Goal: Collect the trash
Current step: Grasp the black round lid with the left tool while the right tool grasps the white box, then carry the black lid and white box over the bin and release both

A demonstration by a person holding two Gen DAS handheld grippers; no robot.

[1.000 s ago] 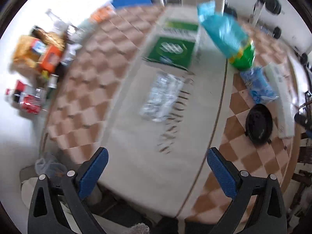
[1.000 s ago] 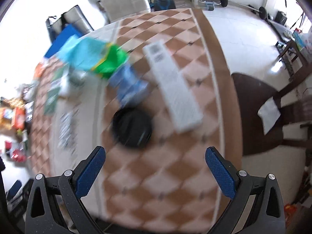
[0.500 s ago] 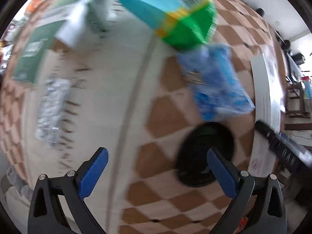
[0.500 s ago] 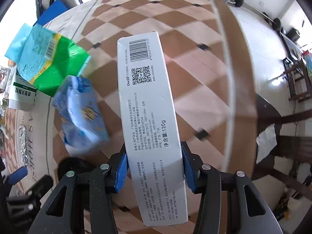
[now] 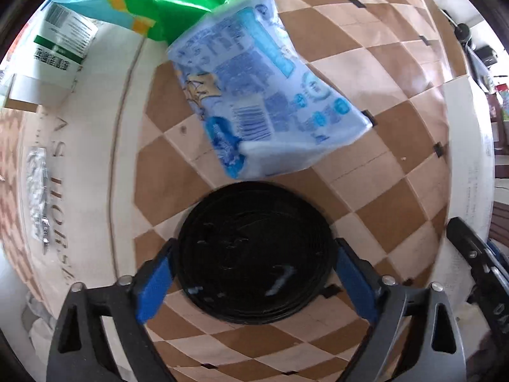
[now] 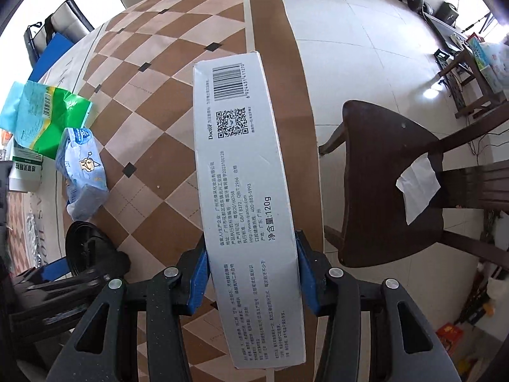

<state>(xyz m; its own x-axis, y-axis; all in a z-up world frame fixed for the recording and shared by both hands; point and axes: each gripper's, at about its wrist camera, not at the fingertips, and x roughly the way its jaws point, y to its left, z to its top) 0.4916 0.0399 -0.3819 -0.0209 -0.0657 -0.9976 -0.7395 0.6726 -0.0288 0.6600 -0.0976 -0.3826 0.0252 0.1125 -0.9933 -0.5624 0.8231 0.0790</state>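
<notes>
A black round lid [image 5: 254,254] lies on the checkered table [image 5: 381,210]. My left gripper [image 5: 254,273] points down over the lid with its jaws closing, and both blue pads [image 5: 156,283] touch the lid's rim. In the right wrist view, my right gripper [image 6: 251,273] is shut on a long white box [image 6: 241,165] printed with a barcode and a QR code, gripped across its width. The lid [image 6: 81,242] and the left gripper show at that view's lower left. A blue packet [image 5: 264,102] lies just beyond the lid.
A green and teal bag [image 5: 178,3], a white and green carton [image 5: 60,41] and a foil wrapper [image 5: 38,191] lie on the left part of the table. A dark wooden chair [image 6: 391,159] bearing a white paper [image 6: 418,184] stands past the table's right edge.
My left gripper moved right and down over the black lid, and its jaws narrowed onto it. My right gripper came down on the white box and shut on it.
</notes>
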